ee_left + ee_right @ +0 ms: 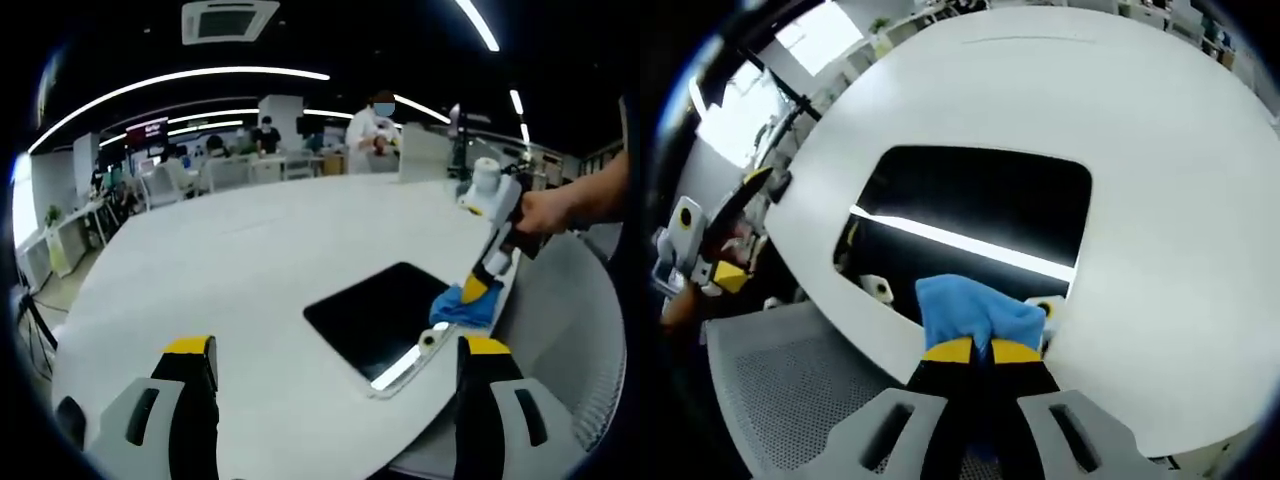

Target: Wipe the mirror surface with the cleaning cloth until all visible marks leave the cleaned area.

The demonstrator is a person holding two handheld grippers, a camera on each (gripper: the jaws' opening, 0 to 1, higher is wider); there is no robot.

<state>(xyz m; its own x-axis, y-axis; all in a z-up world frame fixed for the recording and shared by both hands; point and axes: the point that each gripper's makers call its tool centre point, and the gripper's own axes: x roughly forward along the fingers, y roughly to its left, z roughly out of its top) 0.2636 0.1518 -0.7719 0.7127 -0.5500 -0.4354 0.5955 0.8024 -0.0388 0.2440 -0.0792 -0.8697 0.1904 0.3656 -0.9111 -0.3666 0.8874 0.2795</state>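
Note:
A dark rectangular mirror lies flat on the white table, near its edge. It reflects a ceiling light strip. My right gripper is shut on a blue cleaning cloth and presses it onto the mirror's near corner. A person's hand holds that gripper. My left gripper hangs open above the table, short of the mirror, with nothing between its yellow-tipped fingers. In the right gripper view it appears at the far left.
The round white table stretches far behind the mirror. A grey mesh chair stands at the table's edge beside the mirror. People and desks fill the room's back.

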